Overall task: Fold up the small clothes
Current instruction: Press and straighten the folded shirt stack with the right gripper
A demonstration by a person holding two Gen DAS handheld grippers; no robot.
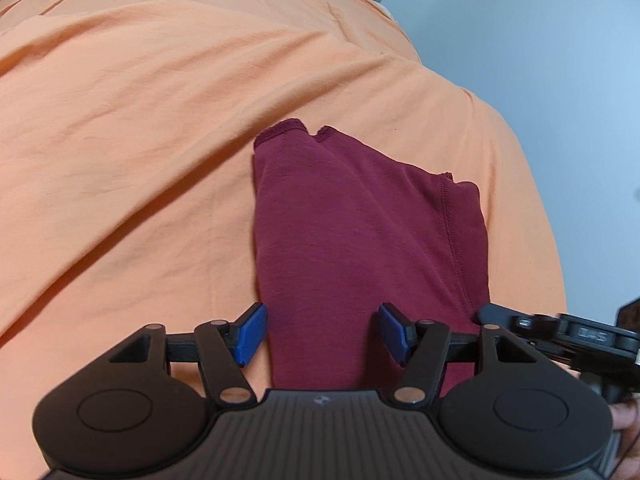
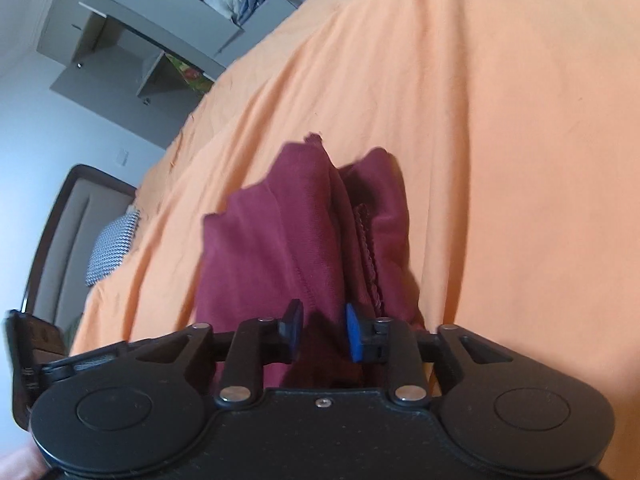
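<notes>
Orange sheet [image 1: 140, 140] spread across nearly all of both views, creased in long soft ridges, draped over a bed. Pale bluish wall [image 1: 540, 40] at 1 to 3 o'clock of the left view; a grey strip of furniture just visible at 12.

Left gripper [image 1: 322, 332] at 6 o'clock of its view, blue pads [image 1: 250, 332] set wide apart, nothing pinched between them. Maroon garment [image 1: 360, 240] lying flat on the sheet, folded into a tall panel, running from between the pads up to centre; hemmed edges at its top around 12, a stitched seam down its 3 o'clock side. Part of the right gripper's black body [image 1: 580, 336] at 4 o'clock, just beside the garment's lower corner. Edge of a hand [image 1: 624, 420] at 5 o'clock, behind the left tool.

Right view: grey shelves [image 2: 160, 40] at 10 to 11 o'clock, with folded linen on top and something green and red lower down. White wall below them, a small plate on it. Dark headboard [image 2: 60, 240] at 9 o'clock, a checked pillow [image 2: 112, 248] just beside it at the sheet's edge. Garment [image 2: 280, 248] at centre, bunched here, its layers rising in folds. Right gripper [image 2: 322, 334] at 6 o'clock, pads nearer together than the left pair yet with a gap; cloth between them, but cannot tell whether pinched. Bare orange sheet from 1 to 4 o'clock.
</notes>
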